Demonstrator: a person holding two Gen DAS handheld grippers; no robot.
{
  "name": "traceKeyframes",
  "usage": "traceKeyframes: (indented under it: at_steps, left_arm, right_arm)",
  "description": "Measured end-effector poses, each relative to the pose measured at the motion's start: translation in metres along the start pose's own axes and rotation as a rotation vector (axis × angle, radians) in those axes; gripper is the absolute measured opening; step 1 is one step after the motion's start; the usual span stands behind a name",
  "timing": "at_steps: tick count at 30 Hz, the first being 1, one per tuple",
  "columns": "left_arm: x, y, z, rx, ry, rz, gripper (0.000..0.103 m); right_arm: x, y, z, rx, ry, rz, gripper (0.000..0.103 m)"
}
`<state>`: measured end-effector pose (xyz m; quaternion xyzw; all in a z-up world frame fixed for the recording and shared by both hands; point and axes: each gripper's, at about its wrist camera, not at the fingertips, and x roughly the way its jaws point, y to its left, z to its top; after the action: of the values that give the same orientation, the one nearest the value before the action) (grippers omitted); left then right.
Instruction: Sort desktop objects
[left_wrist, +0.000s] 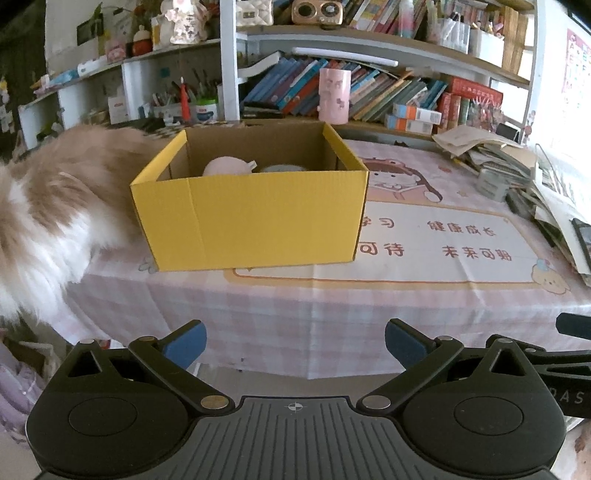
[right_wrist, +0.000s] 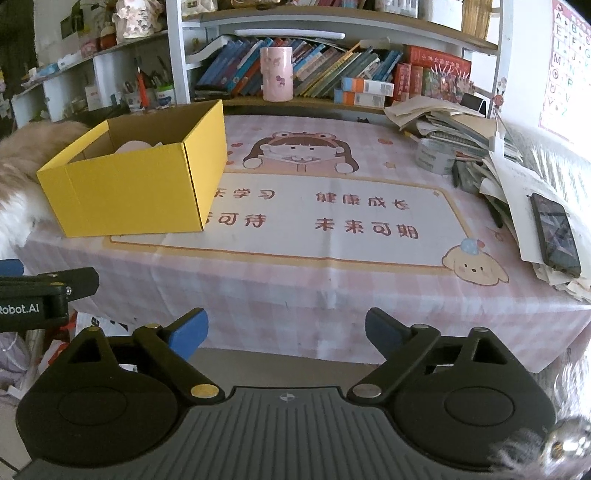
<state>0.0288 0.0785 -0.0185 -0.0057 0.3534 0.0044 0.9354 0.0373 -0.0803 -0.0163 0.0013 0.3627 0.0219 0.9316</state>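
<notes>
A yellow cardboard box (left_wrist: 255, 218) stands open on the pink checked tablecloth (left_wrist: 295, 306); it also shows in the right wrist view (right_wrist: 133, 188) at the left. Inside it lie a pale pink rounded object (left_wrist: 227, 166) and a whitish round item (left_wrist: 282, 168), mostly hidden by the box wall. My left gripper (left_wrist: 295, 341) is open and empty, held off the table's front edge. My right gripper (right_wrist: 286, 330) is open and empty, also in front of the table. The left gripper's arm shows in the right wrist view (right_wrist: 44, 291).
A fluffy cat (left_wrist: 48, 206) stands at the box's left side. A messy pile of papers and books (right_wrist: 491, 147), a tape roll (right_wrist: 436, 157) and a black phone (right_wrist: 556, 234) fill the right side. A pink cup (right_wrist: 277, 74) stands on the bookshelf behind.
</notes>
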Motion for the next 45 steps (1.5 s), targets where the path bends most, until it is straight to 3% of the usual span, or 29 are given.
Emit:
traceKeyframes:
  at_steps: [20,45]
  left_arm:
    - [0.006,0.003,0.002,0.002,0.016,-0.014,0.103]
    - [0.013,0.005,0.002,-0.001,0.037,-0.019,0.103]
  right_arm:
    - [0.003,0.001,0.0,-0.004,0.006,-0.004,0.101]
    - [0.009,0.003,0.001,-0.004,0.024,-0.006,0.102]
